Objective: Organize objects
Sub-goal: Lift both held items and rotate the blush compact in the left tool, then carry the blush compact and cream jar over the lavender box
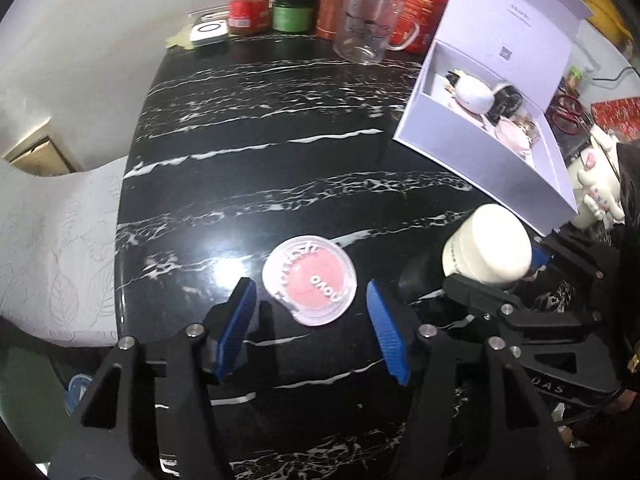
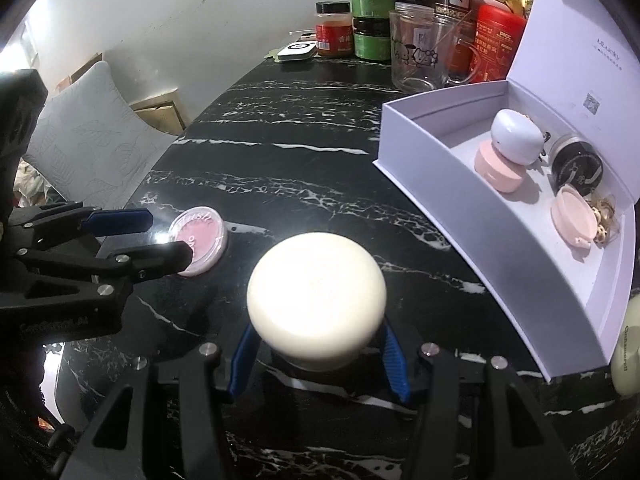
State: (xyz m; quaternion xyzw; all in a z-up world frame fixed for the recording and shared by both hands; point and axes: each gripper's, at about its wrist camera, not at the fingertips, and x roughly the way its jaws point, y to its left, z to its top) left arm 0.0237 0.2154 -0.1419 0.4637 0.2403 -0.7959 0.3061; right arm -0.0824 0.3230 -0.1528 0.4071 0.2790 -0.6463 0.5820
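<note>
1. On the black marble table [image 1: 248, 184], our left gripper [image 1: 308, 300] stands spread around the pink compact [image 1: 310, 280], not pressing it.
2. Our right gripper [image 2: 316, 344] pinches the cream jar [image 2: 316, 300] low, under its wide lid; it may tip or slip out.
3. The flat compact could slide away when we close.
4. Carrying either to the white box [image 2: 460, 208], we could knock its near wall.

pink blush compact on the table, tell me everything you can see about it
The pink blush compact is a small, flat, round case with a clear plastic lid, white lettering on top and a pink pressed powder inside. Its lid is closed and it lies flat on the black marble table, glare beside it. The left gripper hovers over it with its blue pads spread to either side, not pressing on it. A cream jar, clamped in the right gripper, stands near it without touching.
</note>
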